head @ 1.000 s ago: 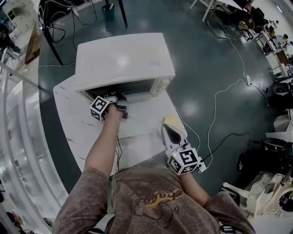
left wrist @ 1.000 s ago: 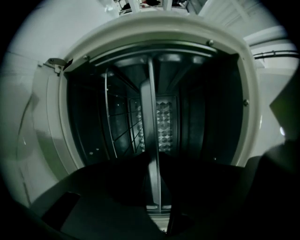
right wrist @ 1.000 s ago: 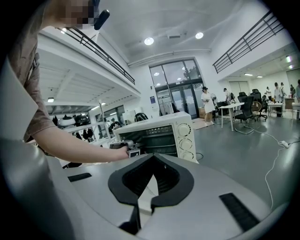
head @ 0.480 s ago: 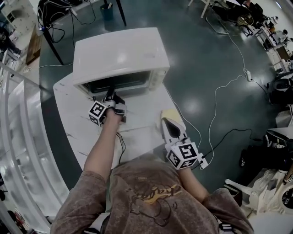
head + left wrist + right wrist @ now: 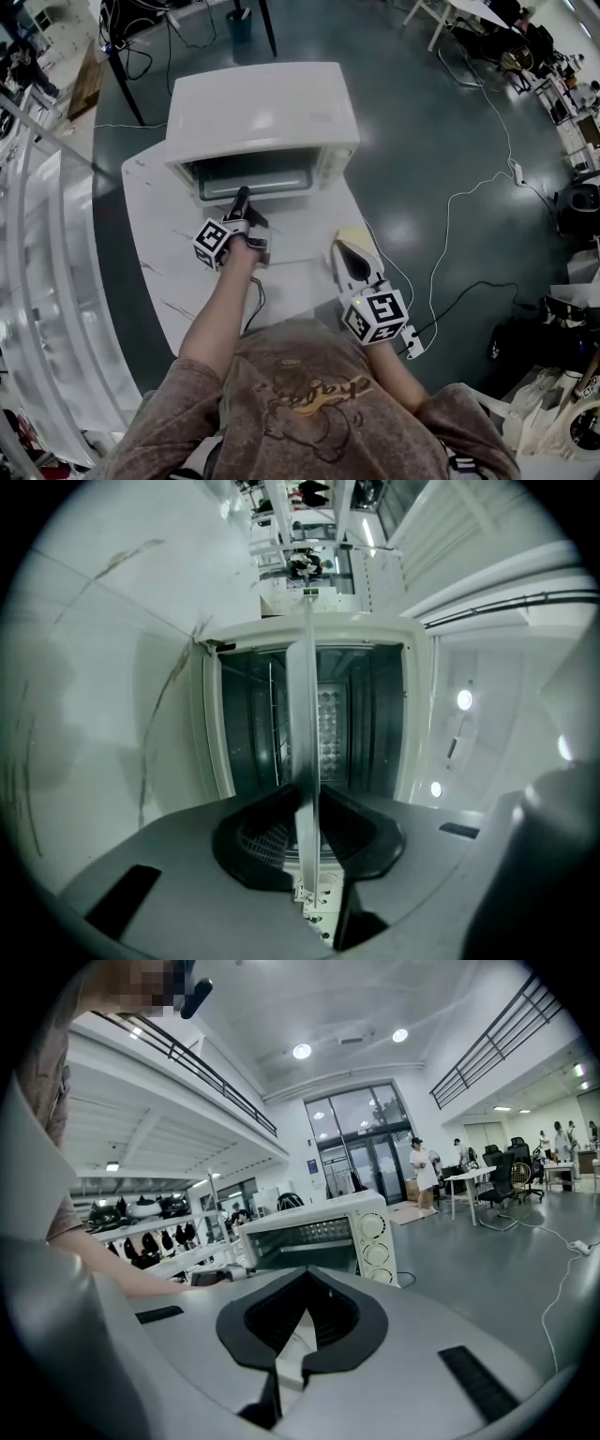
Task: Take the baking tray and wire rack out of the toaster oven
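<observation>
So our left gripper (image 5: 241, 195) is pointing level at the open mouth of the toaster oven (image 5: 267, 108), rolled onto its side. Its fingers (image 5: 236, 847) are pinching the front edge of the baking tray (image 5: 302, 714). In the left gripper view we see the tray edge-on, as a thin pale strip. It starts right between the pads and runs straight ahead of the fingertips into the dark cavity, so a good part of it sits inside the oven. Just to one side of that strip, deeper in past the fingertips, there are a few thin wires (image 5: 273, 728). They could be the wire rack, but honestly we can't tell. Our right gripper (image 5: 347, 251) is well apart from the oven, over the near right edge of the white table (image 5: 164, 253). Its fingers (image 5: 236, 1340) are pressed together with nothing between them. In the right gripper view the oven front sits well ahead of those tips, with its knobs (image 5: 378, 1252) a bit off to the right of them.
</observation>
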Tool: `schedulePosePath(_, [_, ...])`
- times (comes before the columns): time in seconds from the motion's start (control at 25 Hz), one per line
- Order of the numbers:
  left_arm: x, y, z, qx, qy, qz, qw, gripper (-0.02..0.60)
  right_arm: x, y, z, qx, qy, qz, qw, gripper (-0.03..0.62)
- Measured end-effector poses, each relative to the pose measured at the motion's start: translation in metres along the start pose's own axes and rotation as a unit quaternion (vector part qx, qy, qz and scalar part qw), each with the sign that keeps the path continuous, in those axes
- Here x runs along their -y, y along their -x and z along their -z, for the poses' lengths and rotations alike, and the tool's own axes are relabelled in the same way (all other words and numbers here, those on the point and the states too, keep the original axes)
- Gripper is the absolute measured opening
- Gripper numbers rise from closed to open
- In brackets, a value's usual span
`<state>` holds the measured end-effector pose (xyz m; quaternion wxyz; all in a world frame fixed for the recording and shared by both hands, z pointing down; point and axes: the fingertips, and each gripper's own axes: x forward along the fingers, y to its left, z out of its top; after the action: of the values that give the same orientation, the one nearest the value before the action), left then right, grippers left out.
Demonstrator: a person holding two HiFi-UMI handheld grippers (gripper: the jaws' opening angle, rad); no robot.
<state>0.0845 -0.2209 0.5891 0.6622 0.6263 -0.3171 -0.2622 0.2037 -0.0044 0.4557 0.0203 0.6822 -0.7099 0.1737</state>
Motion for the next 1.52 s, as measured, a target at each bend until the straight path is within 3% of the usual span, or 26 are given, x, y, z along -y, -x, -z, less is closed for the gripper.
schedulePosePath(1.36, [0.010,0.095,0.034,0.015,0.018,-0.029,0.9993,0.074,-0.002,-0.014,-0.005,-0.009,0.011,-0.048,0.999,-0.006])
schedulePosePath(1.52, [0.012,0.109,0.036,0.008,0.025,-0.017,0.9995,0.072,-0.006,-0.013,-0.006,-0.009,0.015,-0.055,0.998,-0.006])
